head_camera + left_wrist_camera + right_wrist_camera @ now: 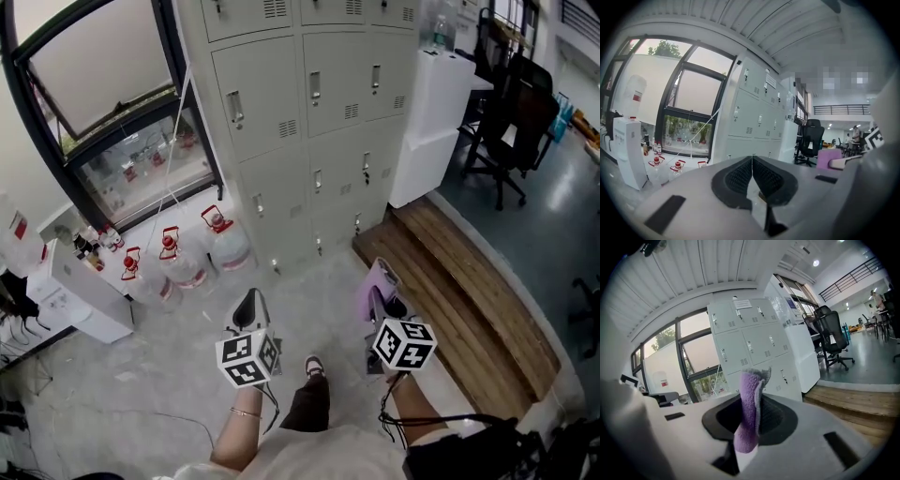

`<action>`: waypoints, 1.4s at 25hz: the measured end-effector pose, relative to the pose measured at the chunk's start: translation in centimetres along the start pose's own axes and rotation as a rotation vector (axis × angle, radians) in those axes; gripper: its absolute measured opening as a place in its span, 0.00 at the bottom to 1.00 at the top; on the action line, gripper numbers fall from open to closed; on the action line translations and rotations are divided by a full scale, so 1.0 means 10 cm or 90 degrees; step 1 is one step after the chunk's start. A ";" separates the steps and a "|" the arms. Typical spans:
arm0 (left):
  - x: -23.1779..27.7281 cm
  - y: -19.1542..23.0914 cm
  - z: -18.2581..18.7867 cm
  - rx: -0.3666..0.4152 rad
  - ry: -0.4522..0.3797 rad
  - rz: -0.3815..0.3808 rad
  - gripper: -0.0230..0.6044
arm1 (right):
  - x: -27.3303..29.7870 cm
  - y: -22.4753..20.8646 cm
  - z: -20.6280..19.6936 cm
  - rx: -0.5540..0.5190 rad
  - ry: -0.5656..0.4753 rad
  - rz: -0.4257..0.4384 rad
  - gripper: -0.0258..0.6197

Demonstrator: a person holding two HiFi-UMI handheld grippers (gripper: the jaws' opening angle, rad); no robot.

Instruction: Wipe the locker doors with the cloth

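Left gripper [752, 161]: clenched, jaws pressed together, nothing between them.
Right gripper [382, 298]: clamped on the purple cloth [748, 399], lower centre-right of head view.
Locker doors [319, 112]: upper centre, apart from cloth, seemingly all closed.

Bare floor [319, 300] lies open right up to the locker doors [323, 122], so the middle columns can be reached straight on. Water jugs [181, 262] crowd the floor at the lockers' left foot. A white cabinet [436, 103] butts against their right end, and a raised wooden platform [459, 300] lines the floor's right edge.
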State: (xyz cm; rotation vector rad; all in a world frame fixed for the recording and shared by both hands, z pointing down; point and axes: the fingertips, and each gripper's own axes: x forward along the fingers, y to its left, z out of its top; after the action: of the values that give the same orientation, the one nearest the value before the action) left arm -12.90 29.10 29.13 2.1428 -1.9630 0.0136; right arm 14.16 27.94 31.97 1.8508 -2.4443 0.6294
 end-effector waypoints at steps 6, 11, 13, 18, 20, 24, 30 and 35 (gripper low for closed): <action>0.72 0.00 0.09 -0.014 -0.012 -0.017 0.05 | 0.55 -0.01 0.20 -0.034 -0.008 0.014 0.14; 1.47 -0.09 0.35 -0.020 -0.027 -0.039 0.05 | 1.08 -0.20 0.57 -0.062 -0.019 0.004 0.14; 1.77 -0.15 0.47 -0.017 -0.032 -0.051 0.05 | 1.30 -0.29 0.72 -0.065 -0.024 -0.002 0.14; 2.44 -0.22 0.62 -0.011 -0.031 -0.068 0.05 | 1.85 -0.48 0.97 -0.062 -0.027 -0.010 0.14; 2.69 -0.19 0.64 -0.015 -0.026 -0.066 0.05 | 2.08 -0.52 1.04 -0.063 -0.023 -0.008 0.14; 3.11 -0.08 0.65 -0.024 -0.017 -0.057 0.05 | 2.52 -0.53 1.15 -0.073 -0.014 0.001 0.14; 3.54 0.12 0.55 -0.042 0.005 -0.031 0.05 | 3.07 -0.48 1.28 -0.094 -0.001 0.022 0.14; 3.73 0.22 0.37 -0.047 0.029 0.001 0.05 | 3.44 -0.49 1.33 -0.113 0.005 0.048 0.14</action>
State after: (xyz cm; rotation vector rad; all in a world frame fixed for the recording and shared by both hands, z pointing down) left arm -11.92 -8.28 32.02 2.0762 -1.9093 -0.0102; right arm 11.41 -9.11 29.74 1.6956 -2.4836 0.4066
